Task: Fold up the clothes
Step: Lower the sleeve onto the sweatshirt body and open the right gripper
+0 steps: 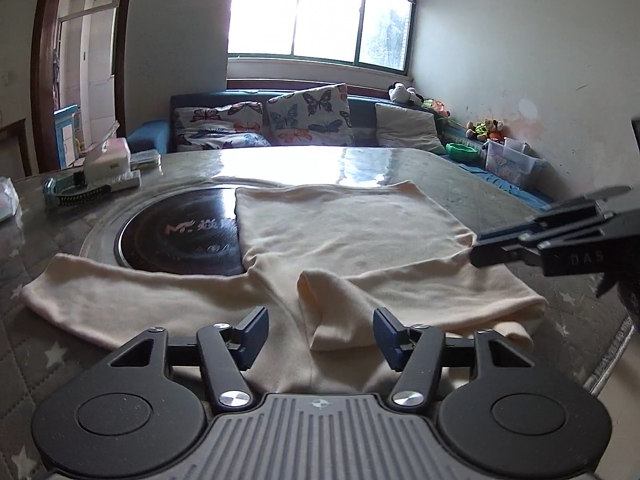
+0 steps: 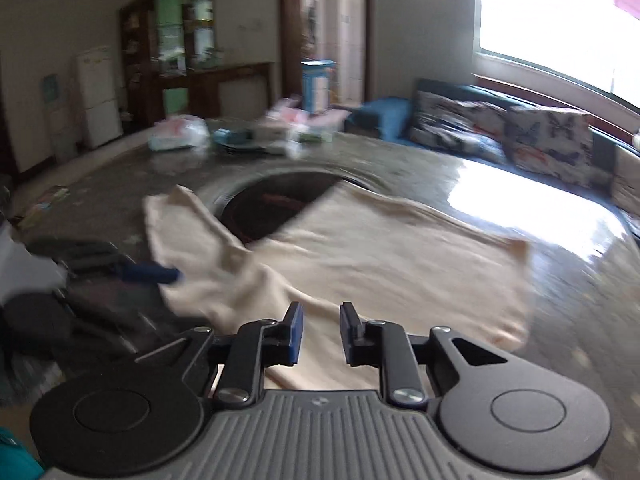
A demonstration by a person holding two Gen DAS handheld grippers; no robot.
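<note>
Bright window (image 1: 320, 12) above blue sofa (image 1: 360, 120) with butterfly cushions (image 1: 308, 114); white walls (image 1: 520, 60), dark wooden doorway (image 1: 44, 60) at left.

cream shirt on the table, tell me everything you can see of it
The cream shirt is a soft, knit-looking long-sleeved top lying flat on the table. One sleeve stretches out sideways; the other is folded in across the chest. Its body partly covers the black round cooktop set in the table. The open left claw hovers over its near edge; the open right claw is also over it. Neither grips it.
</note>
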